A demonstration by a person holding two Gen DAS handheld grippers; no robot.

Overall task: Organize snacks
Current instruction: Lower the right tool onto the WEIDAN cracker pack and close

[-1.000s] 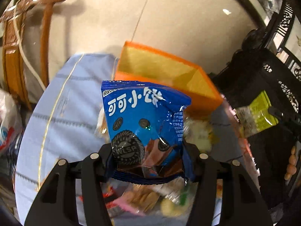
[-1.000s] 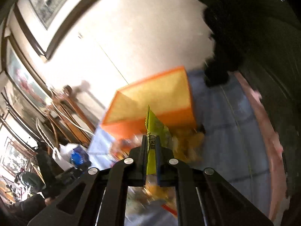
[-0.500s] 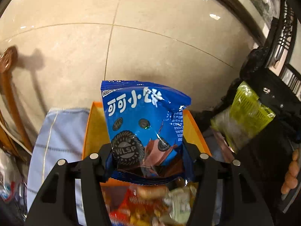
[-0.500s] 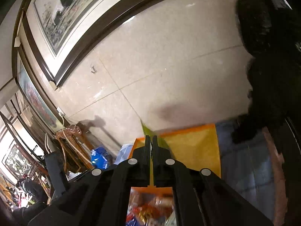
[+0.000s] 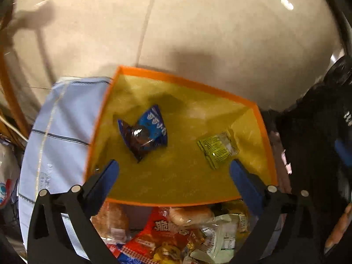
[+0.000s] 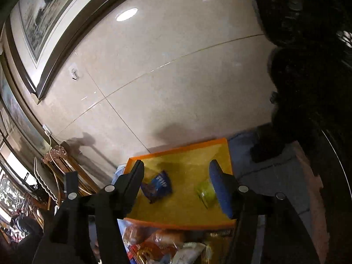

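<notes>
An orange-rimmed yellow box [image 5: 187, 182] [image 6: 182, 211] stands on the light blue tablecloth by the wall. Inside it lie a blue cookie packet [image 5: 145, 134] [image 6: 157, 186] towards the left and a green snack packet [image 5: 216, 148] [image 6: 205, 192] towards the right. My left gripper [image 5: 173, 168] hangs over the box's near side, its jaws opening wide with nothing between the pads. My right gripper [image 6: 177, 168] is above the box too, jaws opening, empty; the green packet shows just beside its right finger [image 6: 221, 189].
A pile of several snack packets and wrapped buns [image 5: 176, 231] [image 6: 162, 246] lies in front of the box. Tiled wall rises right behind it. Wooden chairs [image 6: 59, 160] stand at the left, dark carved furniture [image 6: 308, 88] at the right. Fingers of a hand [image 5: 340, 226] show at the right edge.
Both grippers moved forward over the box and opened. The blue packet fell from the left gripper and the green packet from the right; both now lie in the box.
</notes>
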